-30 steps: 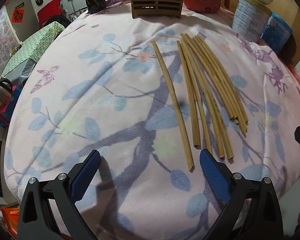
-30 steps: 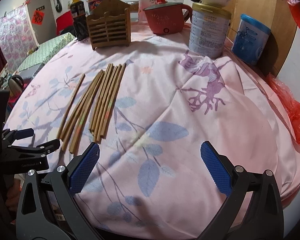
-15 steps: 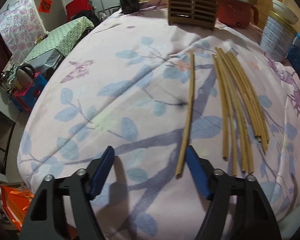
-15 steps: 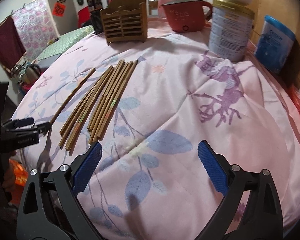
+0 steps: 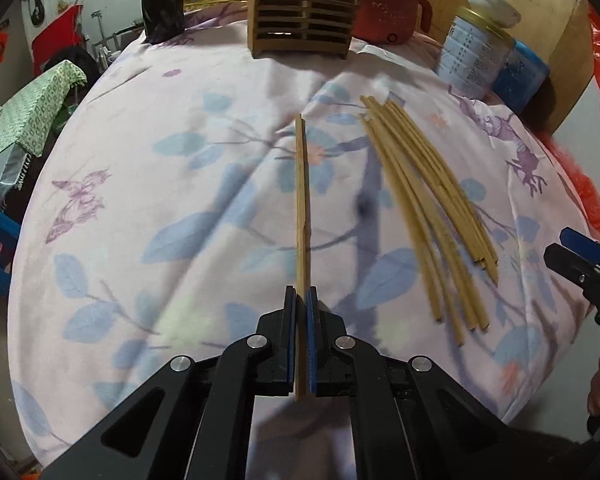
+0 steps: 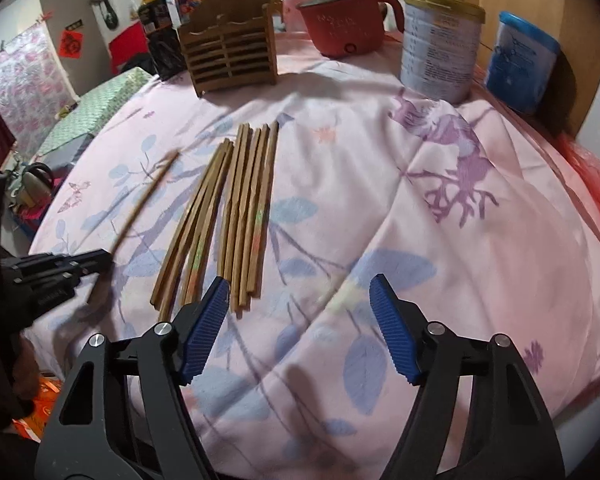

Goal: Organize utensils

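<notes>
Currently in the pick step: left gripper (image 5: 301, 300) has its fingers pinched hard on the near end of a single chopstick (image 5: 302, 200), pads pressing both sides, stick running straight out ahead toward the wooden holder (image 5: 303, 16). From the right wrist view that stick looks tilted up off the floral cloth (image 6: 440, 208), far end in the air, though it's blurred so I can't say whether the whole length is clear

Right gripper (image 6: 298, 320) is closing, nothing between its fingers yet. Its left pad (image 6: 208, 320) sits just beside the near ends of the chopstick bundle (image 6: 240, 216), not touching as far as I can tell

Bundle still lies on the cloth, fanned in two loose groups, well short of the holder at the back. Red pot (image 6: 344, 20) and tin can (image 6: 440, 44) stand to the right of the holder

Next move, my read: carry the held stick forward to the holder and tip it so it drops into a slot from above. Grip is at the very end, so the stick may swing or pivot. Right side needs to shift left over one stick before closing, otherwise it grabs cloth or several at once
</notes>
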{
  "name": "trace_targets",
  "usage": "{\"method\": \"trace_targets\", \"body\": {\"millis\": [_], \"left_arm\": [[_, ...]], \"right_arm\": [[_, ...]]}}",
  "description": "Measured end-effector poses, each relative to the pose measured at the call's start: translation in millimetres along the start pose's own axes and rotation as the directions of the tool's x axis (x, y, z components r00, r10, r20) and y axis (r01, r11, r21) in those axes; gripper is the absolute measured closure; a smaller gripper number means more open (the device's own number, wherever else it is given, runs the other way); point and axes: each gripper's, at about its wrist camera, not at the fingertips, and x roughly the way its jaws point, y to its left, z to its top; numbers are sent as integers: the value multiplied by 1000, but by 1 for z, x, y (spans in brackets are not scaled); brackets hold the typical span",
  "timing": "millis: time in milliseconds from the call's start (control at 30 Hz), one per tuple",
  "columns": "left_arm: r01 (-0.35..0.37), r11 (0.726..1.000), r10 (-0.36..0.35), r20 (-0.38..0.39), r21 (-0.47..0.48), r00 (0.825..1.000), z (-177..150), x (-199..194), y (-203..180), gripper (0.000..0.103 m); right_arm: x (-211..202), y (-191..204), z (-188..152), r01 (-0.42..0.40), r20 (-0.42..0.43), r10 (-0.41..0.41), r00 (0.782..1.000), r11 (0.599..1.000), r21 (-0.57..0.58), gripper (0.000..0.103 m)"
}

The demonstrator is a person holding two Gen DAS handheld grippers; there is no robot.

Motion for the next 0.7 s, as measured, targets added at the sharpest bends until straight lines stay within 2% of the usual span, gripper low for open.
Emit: {"method": "trace_targets", "body": {"millis": [167, 333, 500, 600, 700], "left_arm": [[13, 1000, -13, -7, -8, 1000, 1, -1, 9, 98], [-6, 999, 6, -14, -37, 1000, 2, -2, 10, 97], [-41, 999, 41, -31, -9, 999, 4, -1, 8, 96], [-60, 998, 60, -30, 4, 998, 5, 0, 5, 96], [-85, 996, 86, -24, 41, 996, 4, 0, -1, 96]], "right_arm": [[17, 6, -4, -17, -48, 14, 999, 998, -58, 39], [44, 14, -7, -82, -92, 73, 993, 992, -96, 59], [46, 7, -2, -104, -60, 100, 993, 993, -64, 73], [50, 3, 2, -112, -49, 109, 993, 992, -60, 75], [52, 13, 1, -91, -31, 88, 996, 990, -109, 75]]}}
